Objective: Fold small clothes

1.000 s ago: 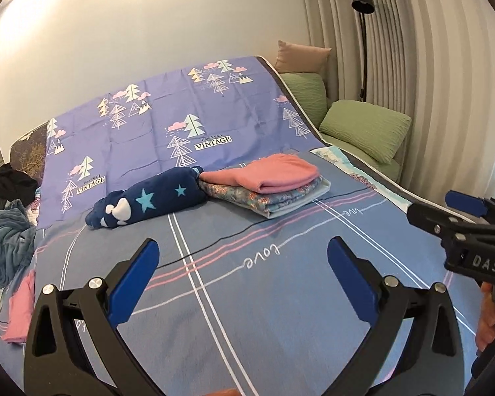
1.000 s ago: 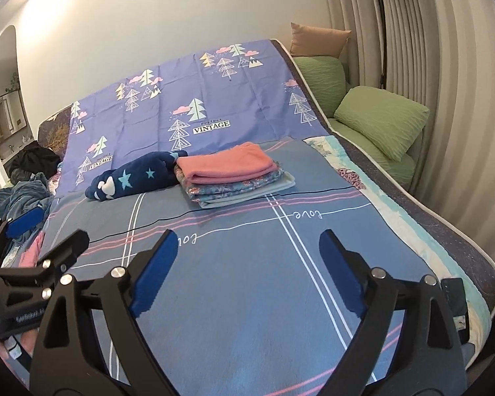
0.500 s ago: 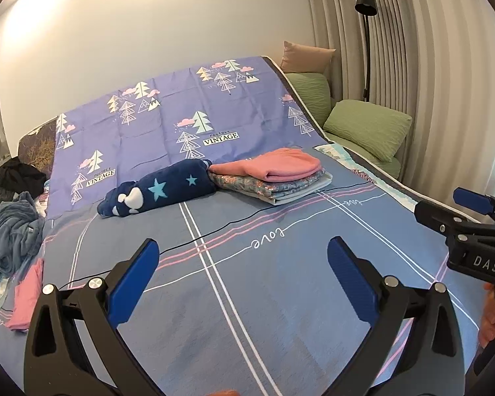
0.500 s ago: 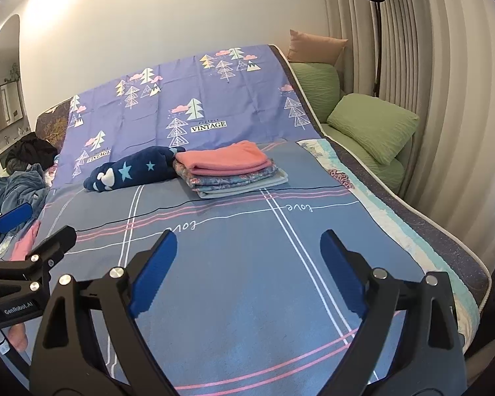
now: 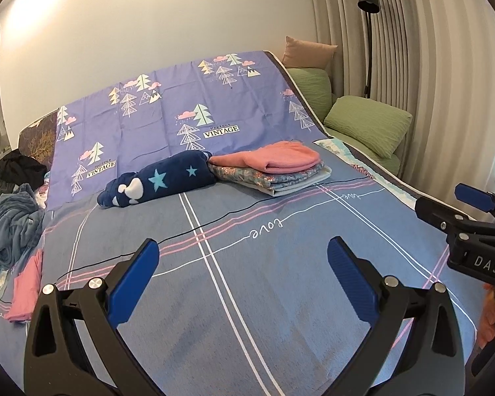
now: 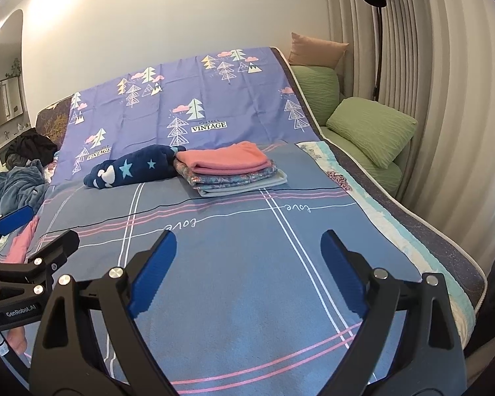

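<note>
a: from the left wrist view, mid-bed, what do the clothes look like?
b: a folded stack (image 5: 274, 173) lies flat on the blue sheet (image 5: 280, 297): a pink garment (image 5: 274, 159) on top, a floral piece under it, a pale one at the bottom. a rolled navy fleece with stars (image 5: 158, 183) touches its left side.
a: and the claws?
b: the left claw (image 5: 241, 280) is released, its blue pads spread wide with only sheet between them, well short of the stack. the right claw (image 5: 458, 211) juts in from the right edge, seen side on, and from here i cannot tell how it stands.
a: the room?
b: a purple tree-print cover (image 5: 181, 112) slopes up behind the stack, green pillows (image 5: 366, 123) sit at the right by a ribbed curtain (image 5: 429, 49) and a black floor lamp (image 5: 368, 0). a loose pink cloth (image 5: 24, 293) and a rumpled grey-blue heap (image 5: 6, 224) lie at the bed's left edge.
a: now the right wrist view?
b: same stack (image 6: 231, 173), seen more squarely, so the layers and the pink garment (image 6: 221, 161) show their folded edges; the fleece (image 6: 132, 171) is again against its left. the right claw (image 6: 247, 270) is plainly released, with nothing between its pads. the left claw (image 6: 23, 234) pokes in at the left, also spread, beside the pink cloth (image 6: 21, 244).
a: anything only this view gives?
b: a mirror (image 6: 3, 105) in an arched opening at far left, and the mattress's right edge (image 6: 422, 231) running down to the corner.
</note>
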A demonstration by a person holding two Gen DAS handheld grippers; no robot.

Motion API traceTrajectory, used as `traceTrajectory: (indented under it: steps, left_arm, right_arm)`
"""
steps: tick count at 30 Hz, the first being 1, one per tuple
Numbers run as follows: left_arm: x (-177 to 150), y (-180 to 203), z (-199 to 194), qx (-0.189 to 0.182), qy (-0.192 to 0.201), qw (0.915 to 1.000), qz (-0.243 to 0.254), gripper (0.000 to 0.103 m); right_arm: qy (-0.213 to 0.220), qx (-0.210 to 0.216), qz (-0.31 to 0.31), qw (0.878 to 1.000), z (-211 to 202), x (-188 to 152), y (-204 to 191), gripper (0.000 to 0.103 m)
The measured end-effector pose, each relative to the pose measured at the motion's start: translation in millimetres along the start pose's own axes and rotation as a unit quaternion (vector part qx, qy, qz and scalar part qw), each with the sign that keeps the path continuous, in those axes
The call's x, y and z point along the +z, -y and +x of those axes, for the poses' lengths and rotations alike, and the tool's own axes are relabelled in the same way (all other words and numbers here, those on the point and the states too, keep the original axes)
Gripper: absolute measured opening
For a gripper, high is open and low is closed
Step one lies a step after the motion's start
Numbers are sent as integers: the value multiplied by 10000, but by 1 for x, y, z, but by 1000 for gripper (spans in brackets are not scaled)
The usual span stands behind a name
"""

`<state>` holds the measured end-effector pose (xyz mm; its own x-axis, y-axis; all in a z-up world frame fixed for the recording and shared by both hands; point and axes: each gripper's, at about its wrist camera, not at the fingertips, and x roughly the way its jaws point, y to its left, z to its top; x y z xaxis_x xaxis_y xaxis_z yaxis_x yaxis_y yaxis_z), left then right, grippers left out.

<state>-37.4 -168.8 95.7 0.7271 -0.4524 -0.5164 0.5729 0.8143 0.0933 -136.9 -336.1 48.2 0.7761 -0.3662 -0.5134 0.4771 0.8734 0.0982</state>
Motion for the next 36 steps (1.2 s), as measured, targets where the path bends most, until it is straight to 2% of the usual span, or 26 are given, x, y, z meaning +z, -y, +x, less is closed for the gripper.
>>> traceTrajectory:
  steps: [36]
  left_arm:
    - [-7, 0, 8, 25, -117, 9999, 43, 102]
  right_arm:
    - [-77, -24, -109, 9999, 9, -6, -2, 91]
